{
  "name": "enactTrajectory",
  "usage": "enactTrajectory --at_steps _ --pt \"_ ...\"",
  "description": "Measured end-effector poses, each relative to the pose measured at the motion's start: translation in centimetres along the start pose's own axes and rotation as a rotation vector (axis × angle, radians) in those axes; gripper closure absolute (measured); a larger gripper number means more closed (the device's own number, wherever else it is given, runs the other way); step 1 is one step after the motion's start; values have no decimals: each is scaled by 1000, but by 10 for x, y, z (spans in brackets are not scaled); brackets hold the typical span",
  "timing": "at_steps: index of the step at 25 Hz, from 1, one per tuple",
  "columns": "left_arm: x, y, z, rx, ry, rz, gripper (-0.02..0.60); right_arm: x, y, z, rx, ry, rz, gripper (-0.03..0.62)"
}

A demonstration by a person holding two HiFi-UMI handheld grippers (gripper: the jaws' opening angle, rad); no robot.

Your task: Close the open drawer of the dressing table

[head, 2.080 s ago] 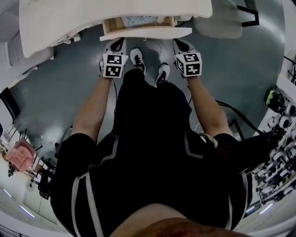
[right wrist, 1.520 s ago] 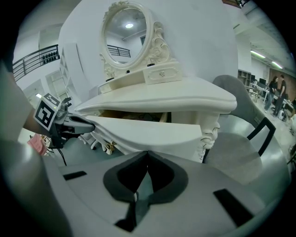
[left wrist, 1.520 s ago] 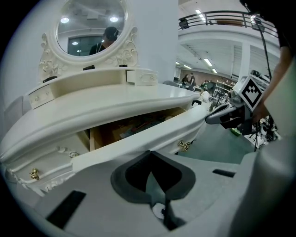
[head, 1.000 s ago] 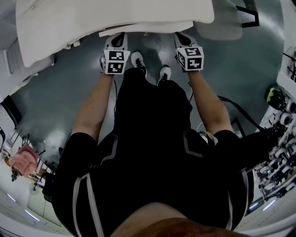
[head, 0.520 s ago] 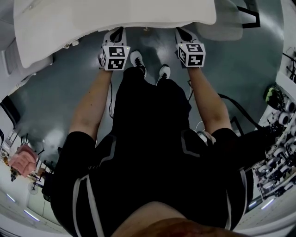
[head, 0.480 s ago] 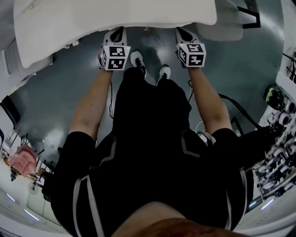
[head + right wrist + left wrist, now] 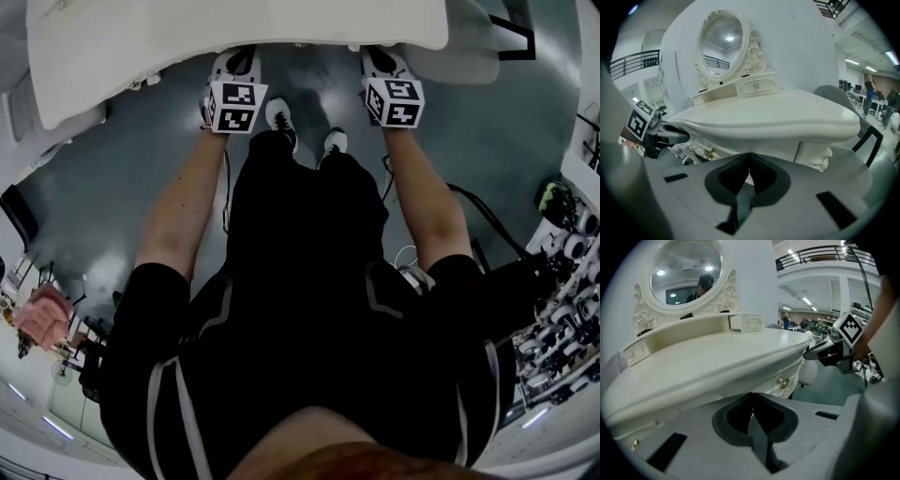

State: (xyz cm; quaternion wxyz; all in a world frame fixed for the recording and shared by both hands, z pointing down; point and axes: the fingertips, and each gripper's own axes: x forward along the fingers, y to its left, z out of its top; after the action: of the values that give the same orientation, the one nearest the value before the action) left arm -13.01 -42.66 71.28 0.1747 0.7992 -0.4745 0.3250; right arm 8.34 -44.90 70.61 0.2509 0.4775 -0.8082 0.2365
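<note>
The drawer (image 7: 774, 386) sits flush under the top of the table (image 7: 244, 23), gold knob (image 7: 783, 381) showing and nothing jutting over the floor, so the closing looks done to me. The left gripper (image 7: 236, 58) and right gripper (image 7: 379, 56) are at the front edge, jaws pressed together with nothing in them. All that's left, I'd say, is backing away.

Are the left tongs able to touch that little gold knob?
Probably yes. The gold knob sits just beyond the shut left tongs, slightly to their right, with nothing between them.
</note>
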Motion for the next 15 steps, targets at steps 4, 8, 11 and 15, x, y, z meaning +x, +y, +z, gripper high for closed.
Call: enactTrajectory --at_steps 4,8,11,15 --pt "-11 -9 -9 -16 13 15 577 -1 -2 -1 -7 -9 22 588" --pt "-36 -23 -5 0 9 34 577 -4 -2 1 15 -4 63 588" --pt "-60 -39 16 1 -37 52 577 -18 -4 6 -5 -1 97 588" --pt "-93 -67 37 -30 -95 78 577 -55 1 18 -18 -26 155 588"
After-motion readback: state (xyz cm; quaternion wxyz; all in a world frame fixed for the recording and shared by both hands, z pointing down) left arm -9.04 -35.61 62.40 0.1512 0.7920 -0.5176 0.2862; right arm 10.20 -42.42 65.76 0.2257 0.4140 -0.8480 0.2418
